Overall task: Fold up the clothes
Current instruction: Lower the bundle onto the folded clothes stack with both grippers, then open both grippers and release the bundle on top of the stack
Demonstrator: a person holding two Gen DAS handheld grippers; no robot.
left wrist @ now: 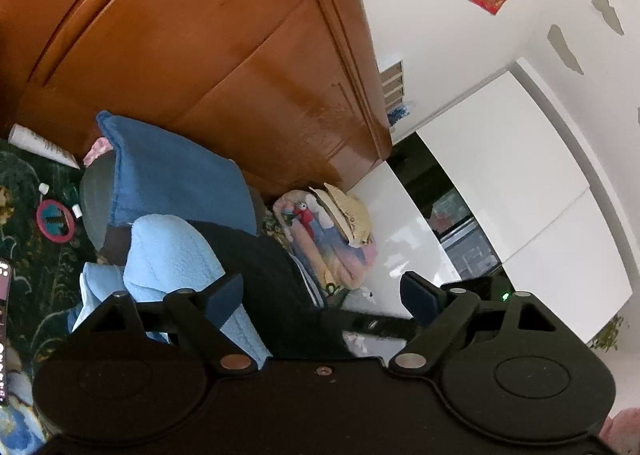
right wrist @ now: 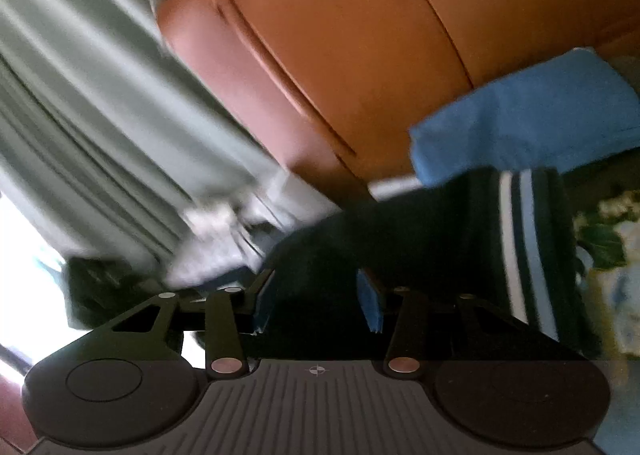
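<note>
Left wrist view: the left gripper (left wrist: 322, 293) is wide open and has nothing between its two fingers. Just past it, a black garment (left wrist: 256, 279) with white stripes lies bunched up, not flat. A light blue fleece (left wrist: 176, 255) lies over its left side, and a darker blue cloth (left wrist: 176, 179) sits farther away, near the wooden wardrobe (left wrist: 224, 39). To the right, a straw hat (left wrist: 346, 215) rests on a pile of colourful bedding (left wrist: 320, 247). A round pink thing (left wrist: 55, 219) lies far to the left on the green patterned cover (left wrist: 36, 255).

What could go wrong here: the black piece and the light blue fleece touch and overlap. If the open gripper closes low on the pile, it may grab both at once, and then the fold comes out lumpy. It may also pinch only a thin top layer, and that can slip free.

Right wrist view: this picture is blurry. The right gripper (right wrist: 318, 301) is partly open, and the black cloth with white stripes (right wrist: 460, 239) sits between and around its fingers. I cannot tell if it really squeezes the cloth. The darker blue cloth (right wrist: 524, 115) lies beyond, and a grey curtain (right wrist: 100, 95) hangs on the left.

What could go wrong here: if the hold is loose, the black cloth can slide out when it is lifted. A fast swing can also drag the darker blue cloth along.
</note>
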